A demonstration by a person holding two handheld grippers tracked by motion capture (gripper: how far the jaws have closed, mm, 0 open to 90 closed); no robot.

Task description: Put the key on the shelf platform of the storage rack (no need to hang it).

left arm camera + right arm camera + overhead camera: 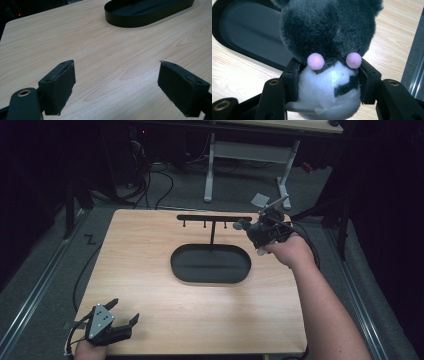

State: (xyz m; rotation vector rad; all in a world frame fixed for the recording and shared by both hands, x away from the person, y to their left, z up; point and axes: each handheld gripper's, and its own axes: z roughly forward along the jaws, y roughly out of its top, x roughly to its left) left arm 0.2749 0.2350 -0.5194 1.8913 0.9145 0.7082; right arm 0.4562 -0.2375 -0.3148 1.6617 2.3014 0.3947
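Note:
A grey and white plush toy [329, 30] with two pink pompoms sits between the jaws of my right gripper [329, 72], which is shut on its white lower body. In the high view that right gripper [255, 237] is held above the table, just right of the black oval tray [172, 265], with the plush toy [243, 225] pointing left toward the black T-shaped hook stand [214, 217]. My left gripper [125, 311] rests at the table's front left corner. Its jaws stand wide apart over bare wood, so the left gripper [116, 75] is open with nothing in it.
The wooden table [150, 240] ends at a front edge close to the left hand. The tray's rim [117, 21] lies ahead of the left gripper. Behind the table stand another table's white legs [209, 175] and floor cables [150, 185].

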